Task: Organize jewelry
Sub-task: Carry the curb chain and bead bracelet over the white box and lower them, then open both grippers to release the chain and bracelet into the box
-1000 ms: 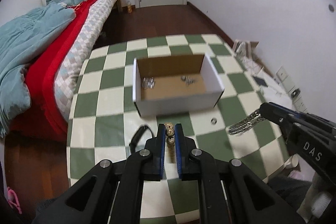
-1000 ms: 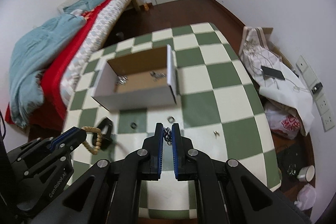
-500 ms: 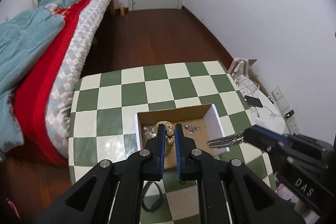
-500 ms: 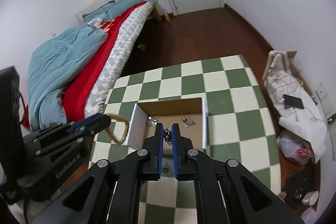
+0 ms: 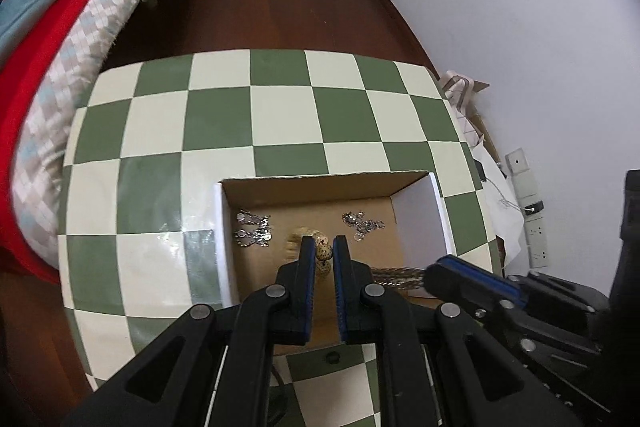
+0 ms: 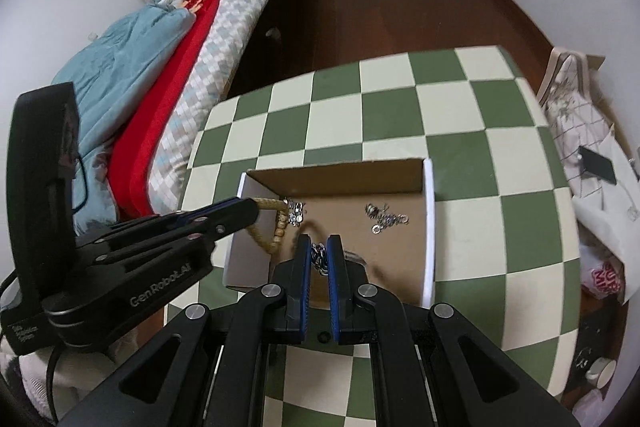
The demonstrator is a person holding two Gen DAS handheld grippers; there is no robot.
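Observation:
An open cardboard box [image 5: 422, 215] [image 6: 428, 223] stands on the checkered table. My left gripper [image 5: 323, 255] is shut on a wooden bead bracelet [image 5: 323, 254] and holds it over the box; the bracelet hangs from it in the right wrist view [image 6: 278, 227]. My right gripper [image 6: 319, 257] is shut on a silver chain [image 6: 319, 258], also over the box; the chain shows in the left wrist view [image 5: 394, 275]. Two small heaps of silver jewelry [image 5: 253, 229] [image 5: 362, 223] lie on the box floor.
The green and cream checkered table [image 5: 280, 123] sits beside a bed with red and blue covers [image 6: 160, 67]. A small ring [image 5: 331, 357] lies on the table in front of the box. Bags and clutter [image 6: 592, 163] lie on the floor at right.
Both grippers have moved forward and down, from above the table in front of the box to over the box's inside, each still holding its piece.

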